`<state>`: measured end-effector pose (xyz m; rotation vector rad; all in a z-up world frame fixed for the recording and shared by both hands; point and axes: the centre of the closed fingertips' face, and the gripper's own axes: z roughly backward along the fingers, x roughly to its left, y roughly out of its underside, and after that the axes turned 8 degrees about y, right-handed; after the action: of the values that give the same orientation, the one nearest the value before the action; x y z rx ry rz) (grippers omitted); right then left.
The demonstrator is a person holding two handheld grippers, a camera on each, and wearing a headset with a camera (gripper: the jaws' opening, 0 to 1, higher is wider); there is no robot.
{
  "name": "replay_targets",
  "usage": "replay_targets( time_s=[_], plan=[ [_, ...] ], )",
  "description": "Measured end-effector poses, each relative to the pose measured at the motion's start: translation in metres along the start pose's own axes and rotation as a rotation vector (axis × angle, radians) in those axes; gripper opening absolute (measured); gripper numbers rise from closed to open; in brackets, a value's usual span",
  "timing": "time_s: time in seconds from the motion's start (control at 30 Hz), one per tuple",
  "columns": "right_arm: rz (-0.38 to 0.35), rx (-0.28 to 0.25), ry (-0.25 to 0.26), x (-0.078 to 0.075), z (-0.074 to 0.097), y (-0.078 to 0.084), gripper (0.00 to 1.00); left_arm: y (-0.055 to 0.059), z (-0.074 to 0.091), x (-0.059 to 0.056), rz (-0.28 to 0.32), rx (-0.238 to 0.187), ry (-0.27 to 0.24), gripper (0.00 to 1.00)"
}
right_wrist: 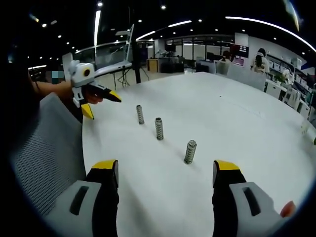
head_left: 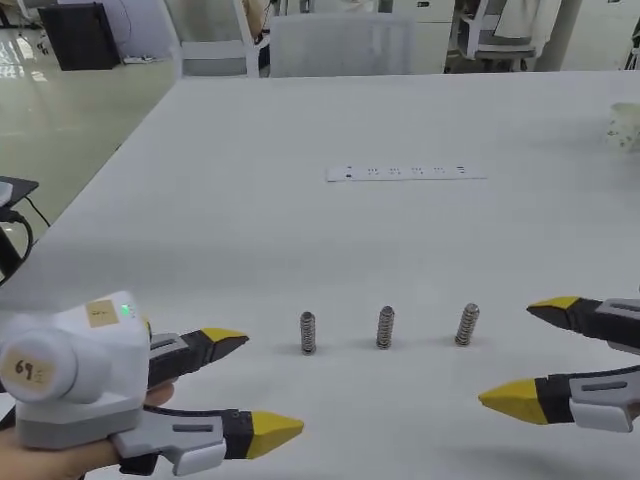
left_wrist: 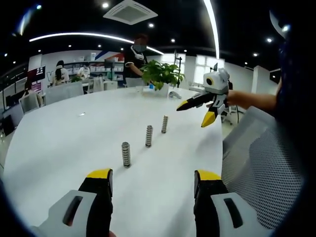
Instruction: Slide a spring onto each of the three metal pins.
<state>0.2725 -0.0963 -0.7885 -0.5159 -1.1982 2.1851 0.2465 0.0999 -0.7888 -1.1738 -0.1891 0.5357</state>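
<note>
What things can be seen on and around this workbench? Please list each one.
table: one, white, under everything
springs: three, grey metal, upright in a row on the table, between the grippers
power strip: one, white, flat on the table beyond the springs
chair: one, grey, at the table's far edge
potted plant: one, green, at the table's end past the springs, left gripper view
left gripper: one, dark jaws with yellow tips, open, left of the springs
right gripper: one, same colours, open, right of the springs
</note>
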Motion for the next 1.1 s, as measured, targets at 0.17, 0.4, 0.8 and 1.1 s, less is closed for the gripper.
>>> replay_targets(
  time_s=[0.17, 0.4, 0.8, 1.1],
  plan=[
    [-0.005, 0.007, -0.004, 0.004, -0.001, 0.008, 0.78, 0.002, 0.0, 0.0, 0.003, 0.001, 0.0, 0.62],
    [-0.001, -0.014, 0.01, 0.003, 0.0, 0.006, 0.78, 0.004, 0.003, 0.001, 0.012, 0.002, -0.009, 0.62],
    [-0.004, -0.011, 0.027, -0.003, 0.004, 0.006, 0.79, 0.01, 0.004, 0.0, 0.025, 0.007, -0.014, 0.62],
    [-0.009, -0.01, 0.024, -0.003, 0.004, 0.006, 0.79, 0.011, 0.006, 0.002, 0.03, 0.01, -0.019, 0.63]
  ],
)
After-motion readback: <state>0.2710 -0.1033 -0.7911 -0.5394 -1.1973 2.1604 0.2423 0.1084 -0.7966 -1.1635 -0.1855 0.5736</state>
